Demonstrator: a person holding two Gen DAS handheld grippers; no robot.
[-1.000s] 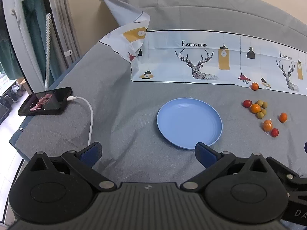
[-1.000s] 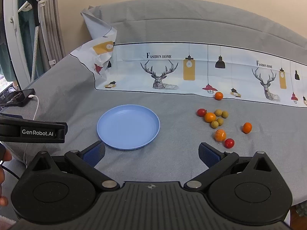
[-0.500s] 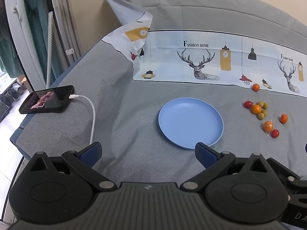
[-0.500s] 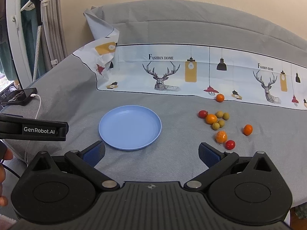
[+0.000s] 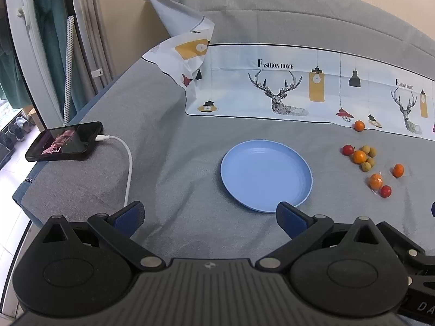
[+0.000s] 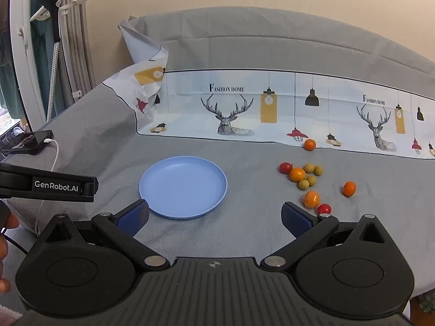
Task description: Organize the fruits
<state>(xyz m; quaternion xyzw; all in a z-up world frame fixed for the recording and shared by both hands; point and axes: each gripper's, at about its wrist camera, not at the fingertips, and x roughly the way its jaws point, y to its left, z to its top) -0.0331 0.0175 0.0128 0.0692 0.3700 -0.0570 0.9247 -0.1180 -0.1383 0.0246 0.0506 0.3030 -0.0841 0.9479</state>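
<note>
An empty blue plate [image 5: 266, 175] [image 6: 183, 186] lies on the grey cloth. To its right lie several small fruits: an orange one [image 6: 297, 174] beside a red one [image 6: 285, 167] and olive-green ones [image 6: 309, 168], a wrapped orange one [image 6: 311, 199], a red one [image 6: 324, 208], and single orange ones [image 6: 349, 188] [image 6: 310, 144]. The cluster also shows in the left wrist view [image 5: 360, 156]. My left gripper [image 5: 209, 216] is open and empty, short of the plate. My right gripper [image 6: 214, 218] is open and empty, near the plate's front edge.
A phone [image 5: 65, 141] on a white charging cable [image 5: 127, 168] lies at the left edge. A printed deer-pattern cloth [image 6: 272, 108] covers the back, its left corner folded up. The left gripper's body [image 6: 49, 186] juts in at the left of the right wrist view.
Both views have shifted slightly; the plate and fruits sit a little further right and lower in frame. Both grippers stay open and empty.
</note>
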